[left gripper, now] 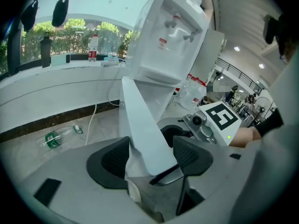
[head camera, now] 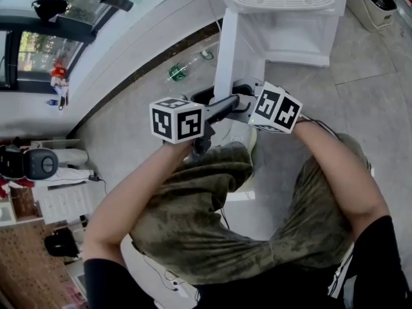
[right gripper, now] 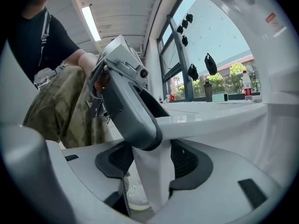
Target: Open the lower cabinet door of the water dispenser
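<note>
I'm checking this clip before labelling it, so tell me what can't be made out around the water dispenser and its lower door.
Head view: the water dispenser loses its top to the picture's upper edge.
Left gripper view: the red sticker by the taps is too small to read.
Right gripper view: the left gripper blocks part of the cabinet door.

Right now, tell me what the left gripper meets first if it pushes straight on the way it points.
The lower cabinet door: its edge stands between the jaws of the left gripper, so the panel would likely jam deeper. Beyond it stands the water dispenser, depth unclear.
</note>
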The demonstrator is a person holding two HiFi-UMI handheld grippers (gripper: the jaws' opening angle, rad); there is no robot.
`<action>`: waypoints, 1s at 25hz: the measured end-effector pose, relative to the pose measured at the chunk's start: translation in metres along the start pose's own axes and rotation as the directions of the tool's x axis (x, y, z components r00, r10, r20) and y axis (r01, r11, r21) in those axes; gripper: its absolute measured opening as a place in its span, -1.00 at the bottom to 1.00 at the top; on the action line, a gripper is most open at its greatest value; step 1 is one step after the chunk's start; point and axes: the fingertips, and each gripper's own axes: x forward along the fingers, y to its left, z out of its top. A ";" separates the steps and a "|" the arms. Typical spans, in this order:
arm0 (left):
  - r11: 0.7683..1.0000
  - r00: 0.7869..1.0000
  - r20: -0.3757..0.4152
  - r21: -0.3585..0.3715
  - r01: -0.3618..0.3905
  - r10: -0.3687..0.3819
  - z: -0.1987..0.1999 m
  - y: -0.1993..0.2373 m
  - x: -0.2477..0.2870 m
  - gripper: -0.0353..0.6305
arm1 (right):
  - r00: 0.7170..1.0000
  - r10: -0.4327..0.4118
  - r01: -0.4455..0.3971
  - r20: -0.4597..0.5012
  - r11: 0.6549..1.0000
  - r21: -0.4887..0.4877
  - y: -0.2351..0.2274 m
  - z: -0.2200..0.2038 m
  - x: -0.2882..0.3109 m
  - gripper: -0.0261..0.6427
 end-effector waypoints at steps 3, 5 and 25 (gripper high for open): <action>1.000 1.000 -0.029 0.010 -0.009 0.010 -0.001 0.003 0.001 -0.06 | 1.000 0.007 -0.007 0.007 1.000 0.004 0.001 -0.001 0.001 -0.25; 1.000 0.999 -0.046 0.024 -0.015 0.016 -0.002 0.004 0.000 -0.06 | 1.000 0.002 -0.002 0.006 1.000 0.011 0.001 -0.001 0.003 -0.25; 0.995 0.995 -0.061 0.057 -0.077 0.081 0.001 0.025 -0.007 -0.06 | 0.999 -0.017 0.015 0.047 0.999 0.046 -0.004 0.005 -0.008 -0.27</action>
